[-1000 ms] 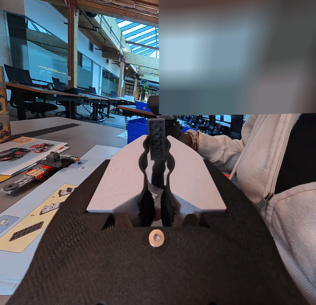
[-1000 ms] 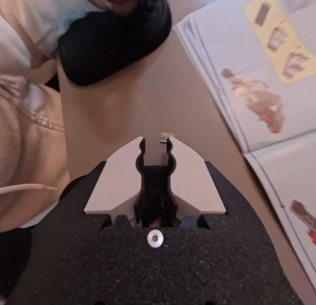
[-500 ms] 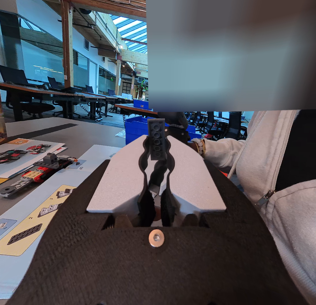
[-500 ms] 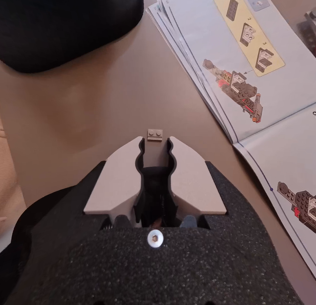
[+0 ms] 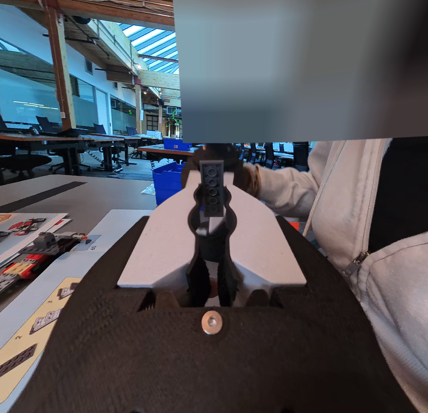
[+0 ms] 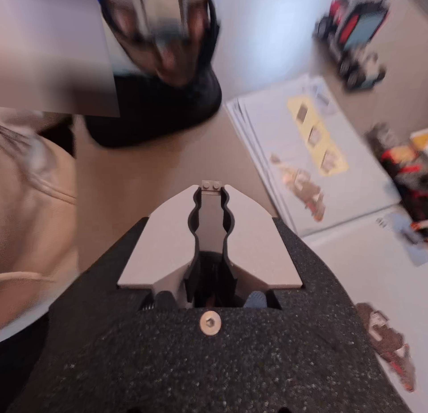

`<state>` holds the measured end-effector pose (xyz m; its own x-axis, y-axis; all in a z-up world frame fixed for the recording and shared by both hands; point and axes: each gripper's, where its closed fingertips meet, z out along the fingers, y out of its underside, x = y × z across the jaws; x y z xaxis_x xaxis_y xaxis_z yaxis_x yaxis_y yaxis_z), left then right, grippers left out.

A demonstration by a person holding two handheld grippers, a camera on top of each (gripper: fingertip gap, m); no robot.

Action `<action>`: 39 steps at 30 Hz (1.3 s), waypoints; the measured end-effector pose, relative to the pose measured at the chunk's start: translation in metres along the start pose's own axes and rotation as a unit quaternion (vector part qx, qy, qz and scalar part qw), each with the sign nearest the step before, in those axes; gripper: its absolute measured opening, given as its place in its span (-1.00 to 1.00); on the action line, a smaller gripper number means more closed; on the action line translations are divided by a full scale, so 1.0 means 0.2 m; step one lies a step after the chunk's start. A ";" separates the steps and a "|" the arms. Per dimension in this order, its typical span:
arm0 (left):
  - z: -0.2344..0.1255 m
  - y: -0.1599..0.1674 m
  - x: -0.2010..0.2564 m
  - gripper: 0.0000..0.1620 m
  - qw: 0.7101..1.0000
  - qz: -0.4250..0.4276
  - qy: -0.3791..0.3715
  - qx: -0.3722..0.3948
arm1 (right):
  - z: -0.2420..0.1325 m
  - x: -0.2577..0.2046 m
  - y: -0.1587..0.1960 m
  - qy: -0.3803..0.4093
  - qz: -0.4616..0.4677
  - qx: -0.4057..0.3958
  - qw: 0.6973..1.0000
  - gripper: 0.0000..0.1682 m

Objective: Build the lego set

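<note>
Dark grey plate [image 5: 212,188], the long studded kind, is pinched in my left gripper [image 5: 212,191] and stands upright between the tips, studs facing the camera, poking out past them toward 12 o'clock. Jaws are narrow, closed right onto its edges.

Over on the right wrist view things are pretty smeared, but the right gripper [image 6: 210,187] has a small light grey two-stud piece [image 6: 210,185] clamped right at its tips, held up off the tan surface [image 6: 139,188]. Gap there is narrow too, just the width of the piece.

Instruction booklet [image 6: 308,151] lies open on the surface out at 2 o'clock from that gripper, with a yellow panel of steps on the page. Past it, around 3 o'clock, there's a blurry red and black half-built model [image 6: 403,161]. In the left view the same model [image 5: 39,251] sits at 9 o'clock on the paper, dark grey on top of red.

Blue bin [image 5: 168,184] sits behind, at about 11 o'clock from the left tips. Person's cream sleeve [image 5: 284,188] shows at 2 o'clock
</note>
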<state>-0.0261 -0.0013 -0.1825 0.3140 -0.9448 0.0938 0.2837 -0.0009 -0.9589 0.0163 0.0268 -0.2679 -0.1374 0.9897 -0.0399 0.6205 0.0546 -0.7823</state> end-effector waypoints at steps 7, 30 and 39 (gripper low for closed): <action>0.01 0.03 0.00 -0.79 1.000 0.004 -0.012 -0.004 | -0.17 -0.14 -0.50 -0.125 -0.041 -0.025 0.991 -0.81; -0.01 -0.03 0.00 -0.79 0.998 0.018 -0.043 0.031 | -0.03 -0.12 -0.58 -0.141 -0.068 -0.233 0.960 -0.81; -0.01 -0.04 0.00 -0.79 0.998 0.014 -0.041 0.037 | -0.04 -0.12 -0.58 -0.136 -0.077 -0.235 0.959 -0.81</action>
<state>-0.0302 -0.0024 -0.1758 0.3952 -0.9140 0.0920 0.3387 0.0519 -0.9395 -0.0471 -0.0015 -0.1714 -0.4116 0.8977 -0.1572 0.8480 0.3140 -0.4270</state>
